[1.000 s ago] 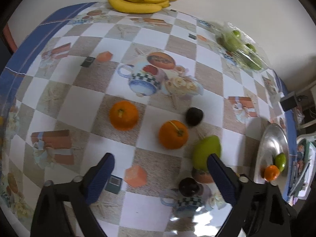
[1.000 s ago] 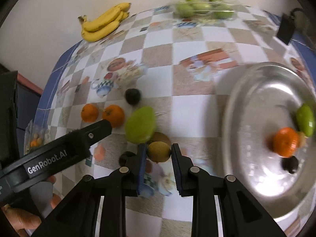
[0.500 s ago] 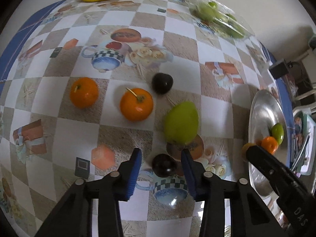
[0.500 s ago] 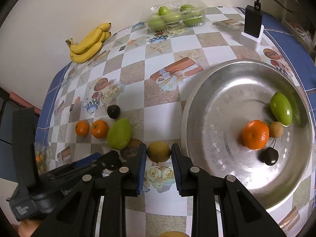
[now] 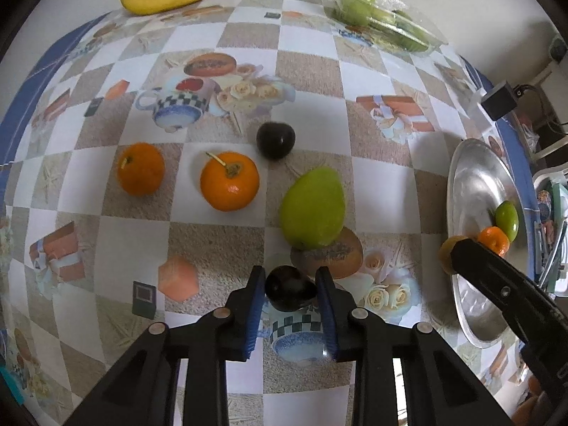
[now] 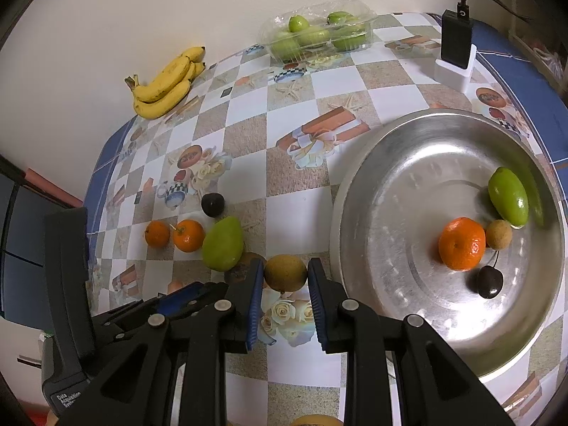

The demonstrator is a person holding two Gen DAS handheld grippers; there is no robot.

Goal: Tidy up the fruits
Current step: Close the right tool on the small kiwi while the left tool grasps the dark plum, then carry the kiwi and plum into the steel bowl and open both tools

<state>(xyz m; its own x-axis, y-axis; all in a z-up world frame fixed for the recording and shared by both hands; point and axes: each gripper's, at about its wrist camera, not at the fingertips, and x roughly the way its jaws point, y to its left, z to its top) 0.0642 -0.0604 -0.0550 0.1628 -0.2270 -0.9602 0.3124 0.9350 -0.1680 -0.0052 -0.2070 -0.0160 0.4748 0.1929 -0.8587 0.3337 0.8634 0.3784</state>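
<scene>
Dark plum sits between my left tongs, pads closed in on both sides. Looks gripped; whether it's off the desk I can't tell. Yellow-brown fruit is pinched the same way in the right tongs, near the left rim of the steel tray.

Tray already has an orange, green mango, small brown fruit and cherry, so I judge it's the collection pt and both held fruits go there.

Left on desk: green mango, two oranges and another dark plum, clustered centre.

Bananas and boxed green fruit at far edge, probably not in play.
</scene>
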